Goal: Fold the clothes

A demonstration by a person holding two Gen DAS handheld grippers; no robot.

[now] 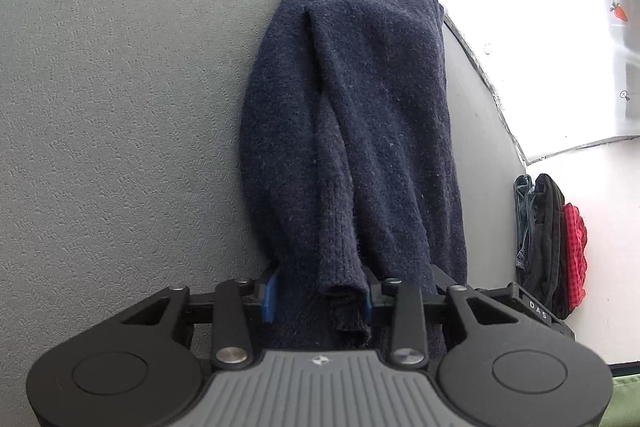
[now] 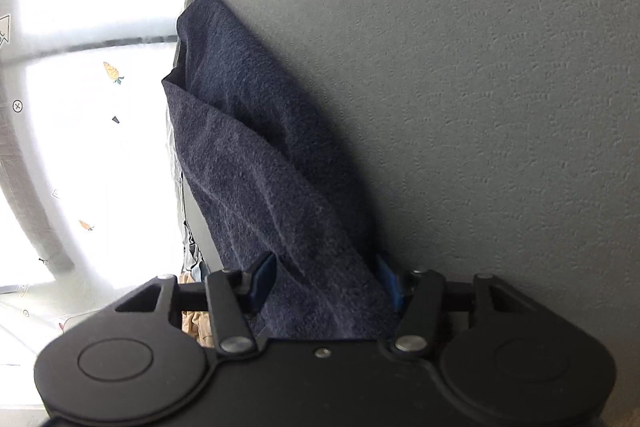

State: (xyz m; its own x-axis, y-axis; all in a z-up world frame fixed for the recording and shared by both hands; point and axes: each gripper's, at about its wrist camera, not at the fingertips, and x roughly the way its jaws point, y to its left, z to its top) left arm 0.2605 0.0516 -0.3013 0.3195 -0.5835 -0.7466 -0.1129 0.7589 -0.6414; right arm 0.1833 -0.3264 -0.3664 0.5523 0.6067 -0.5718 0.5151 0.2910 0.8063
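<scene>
navy knit garment (image 1: 352, 131) is right in front of me, bunched into a long folded strip that runs from the near edge out to the far end of the grey textured table (image 1: 112, 99). in the left wrist view a layer is folded over on top, with a frayed cuff-like end hanging down near the jaws. my left gripper (image 1: 320, 297) has its blue pads (image 1: 269, 295) on either side of the near end of the fabric, pressed into it, so it's clamped on the cloth. same story on the other side: my right gripper (image 2: 326, 283) has the garment (image 2: 256, 163) packed between its blue pads (image 2: 387, 285), jaws closed in on the bundle. in that view the cloth lies along the table's left edge, its far tip close to that edge. out past the table's right side in the left view, a small pile of other clothes (image 1: 550, 247) sits on the pale floor, grey, black and red checked. beyond that, a bright white mat with little carrot prints (image 1: 619, 11).
</scene>
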